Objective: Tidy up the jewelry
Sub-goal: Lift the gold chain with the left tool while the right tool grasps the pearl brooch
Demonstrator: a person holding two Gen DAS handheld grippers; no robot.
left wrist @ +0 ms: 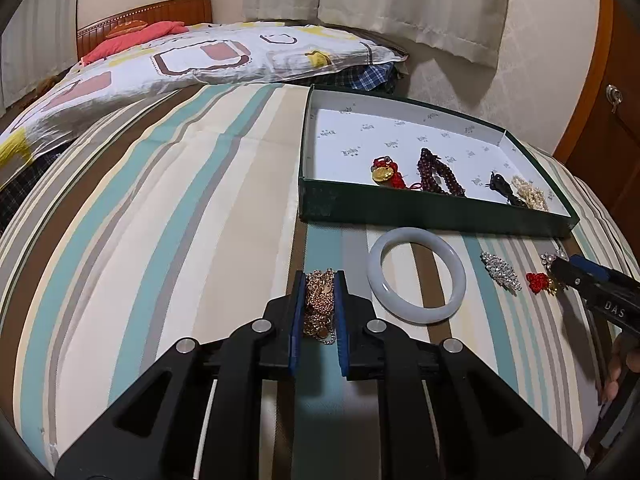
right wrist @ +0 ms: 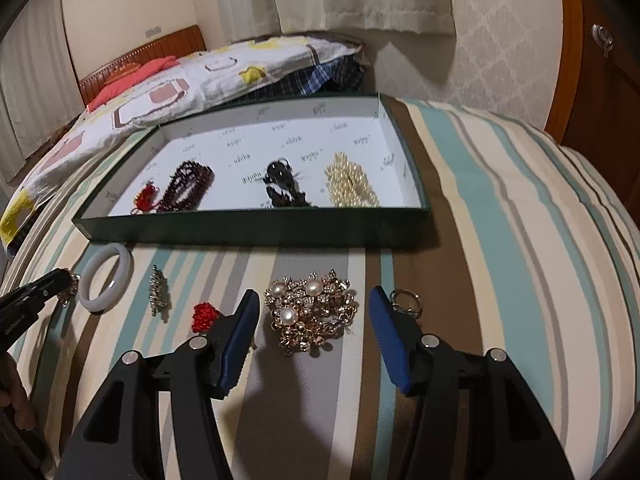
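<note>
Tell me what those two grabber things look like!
Both are made of black plastic, with angular arms joined by round silver pins. The left gripper and the right gripper each have two fingers lined with ridged blue pads. White letters reading "DAS" are printed on the side of the right one.

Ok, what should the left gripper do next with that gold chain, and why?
Probably lift it toward the dark green box. The left gripper is shut on the gold chain, which still lies on the striped bedspread, while other pieces already sit in the box.
</note>
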